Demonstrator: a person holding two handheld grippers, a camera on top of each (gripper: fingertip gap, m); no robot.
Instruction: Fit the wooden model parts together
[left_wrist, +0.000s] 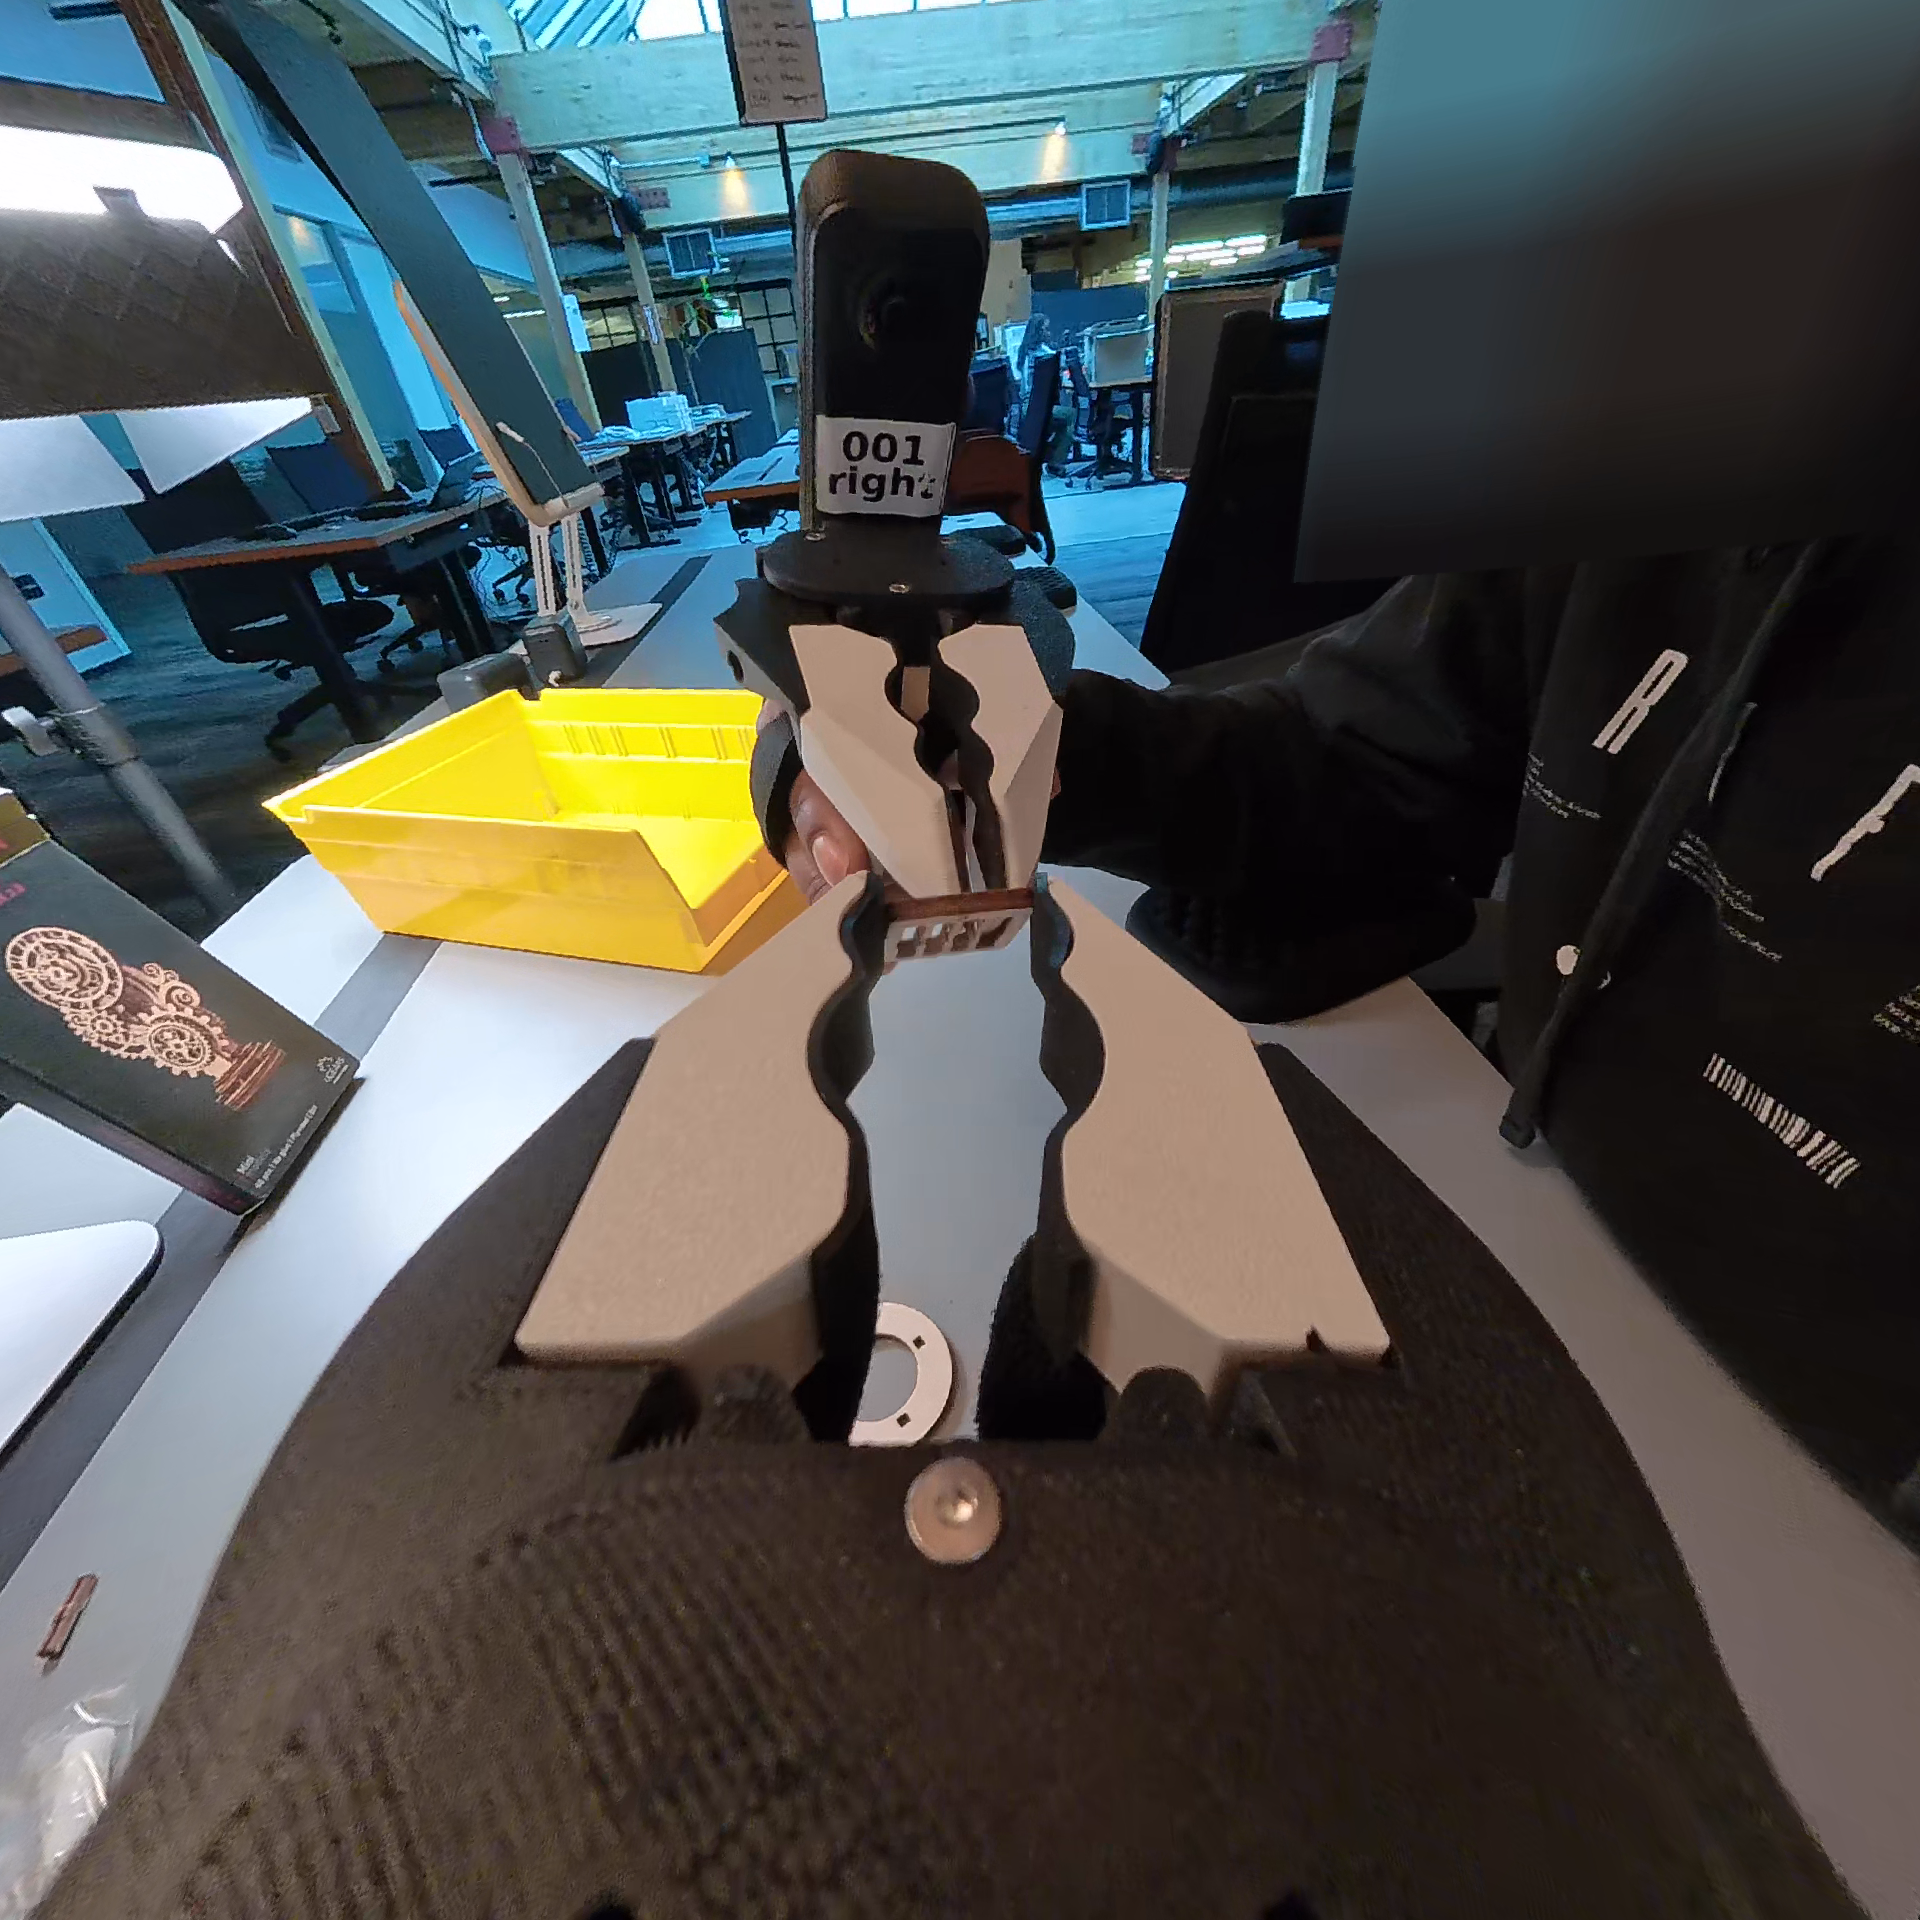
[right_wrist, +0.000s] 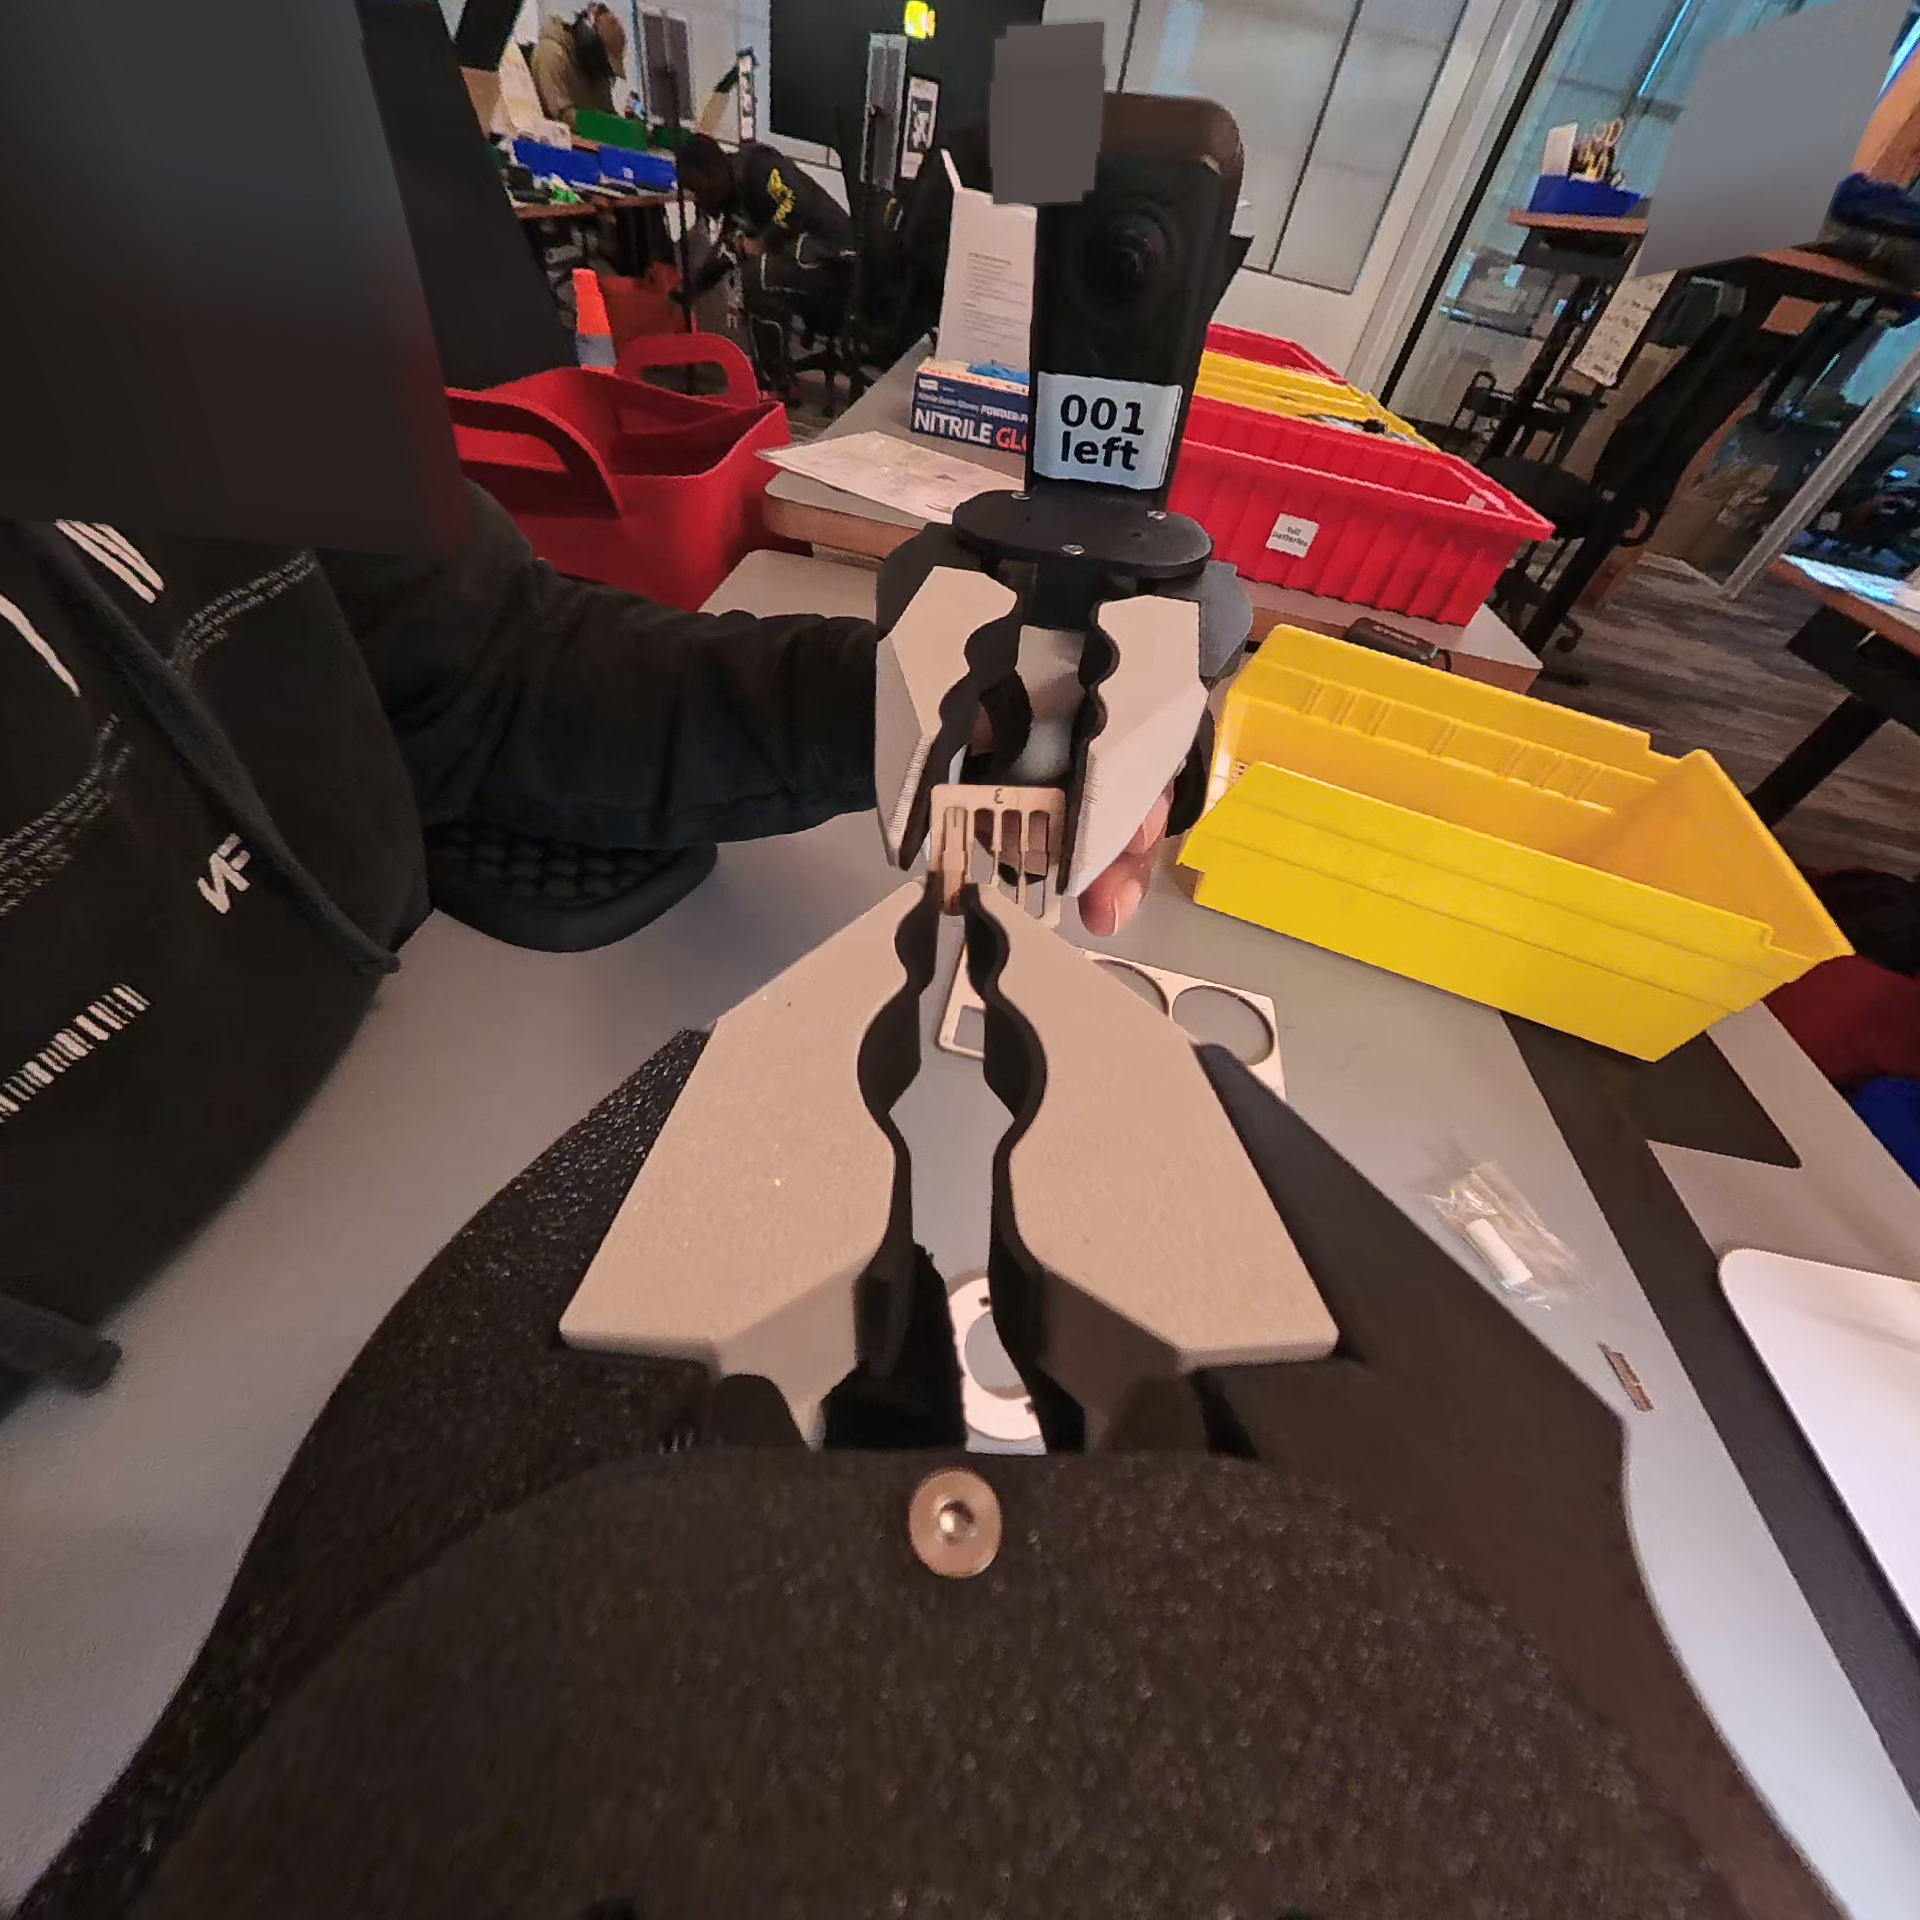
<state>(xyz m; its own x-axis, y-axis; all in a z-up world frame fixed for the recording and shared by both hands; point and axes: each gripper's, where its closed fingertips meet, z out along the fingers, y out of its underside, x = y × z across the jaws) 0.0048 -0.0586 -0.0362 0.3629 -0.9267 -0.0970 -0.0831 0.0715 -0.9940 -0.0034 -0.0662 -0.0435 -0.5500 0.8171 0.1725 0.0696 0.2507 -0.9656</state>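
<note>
Slotted wooden plate (right_wrist: 1003, 836) is gripped across its width in the left tongs (left_wrist: 958, 914), above the bench (left_wrist: 520, 1039). Right tongs (right_wrist: 948, 894) are closed on a thin wooden strip (right_wrist: 950, 878), end-on against the plate's leftmost slot.

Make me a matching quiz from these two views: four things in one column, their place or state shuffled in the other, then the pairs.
1 slotted wooden plate
2 thin wooden piece
3 yellow bin
4 wooden ring

A lying flat on the table under the claws
B held across the left claw's tips
C empty, on the table
D pinched in the right claw

Pairs: 1-B, 2-D, 3-C, 4-A
</note>
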